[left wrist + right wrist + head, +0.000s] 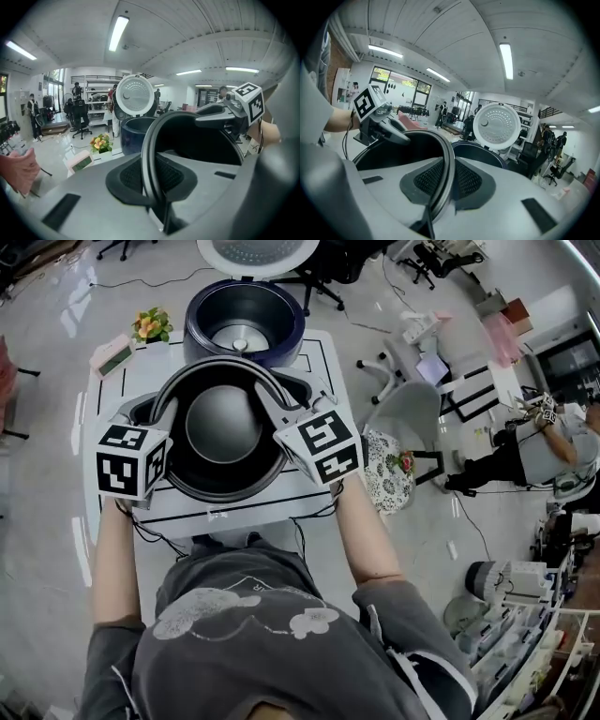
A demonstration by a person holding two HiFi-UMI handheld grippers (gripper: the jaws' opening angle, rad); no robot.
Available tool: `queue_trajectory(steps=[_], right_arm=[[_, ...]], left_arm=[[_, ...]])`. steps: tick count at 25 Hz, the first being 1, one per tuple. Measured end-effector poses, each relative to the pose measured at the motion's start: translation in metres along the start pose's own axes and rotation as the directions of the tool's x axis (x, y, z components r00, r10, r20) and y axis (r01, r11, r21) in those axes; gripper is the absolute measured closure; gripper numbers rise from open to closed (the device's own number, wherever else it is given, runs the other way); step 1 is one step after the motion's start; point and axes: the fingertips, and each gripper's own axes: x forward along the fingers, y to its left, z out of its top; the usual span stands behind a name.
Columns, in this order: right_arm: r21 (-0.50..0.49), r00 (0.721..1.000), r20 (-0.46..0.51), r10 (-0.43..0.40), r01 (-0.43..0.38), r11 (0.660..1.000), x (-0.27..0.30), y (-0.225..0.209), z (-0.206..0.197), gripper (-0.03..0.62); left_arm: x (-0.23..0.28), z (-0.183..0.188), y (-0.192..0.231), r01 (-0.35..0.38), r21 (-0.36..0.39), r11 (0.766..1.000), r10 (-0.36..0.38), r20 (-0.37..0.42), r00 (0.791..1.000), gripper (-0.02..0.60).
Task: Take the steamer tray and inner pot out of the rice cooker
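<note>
The dark inner pot hangs between my two grippers, over the near part of the white table. My left gripper is shut on the pot's left rim, which runs between its pads. On the opposite rim my right gripper is shut the same way. Behind the pot stands the navy rice cooker with its lid up and its cavity showing the bare heating plate. Each gripper view shows the other gripper across the pot's mouth. I see no steamer tray.
A small pot of flowers and a pink clock sit at the table's far left. A white chair with a floral cushion stands right of the table. A person is at the far right by shelving.
</note>
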Motion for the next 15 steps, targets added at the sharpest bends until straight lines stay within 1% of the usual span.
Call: queue_trajectory(steps=[7, 10, 15], right_arm=[[0.093, 0.995, -0.058, 0.076, -0.070, 0.993, 0.001, 0.006, -0.056, 0.500], [0.131, 0.990, -0.092, 0.107, -0.094, 0.987, 0.002, 0.010, -0.079, 0.500], [0.174, 0.980, -0.143, 0.140, -0.114, 0.978, 0.005, 0.013, -0.113, 0.500]], left_arm=[[0.021, -0.045, -0.023, 0.010, -0.055, 0.998, -0.016, -0.111, 0.994, 0.537], [0.031, -0.065, -0.032, 0.021, -0.082, 0.996, -0.034, -0.160, 0.987, 0.537], [0.045, -0.091, -0.044, 0.036, -0.097, 0.995, -0.058, -0.237, 0.970, 0.537]])
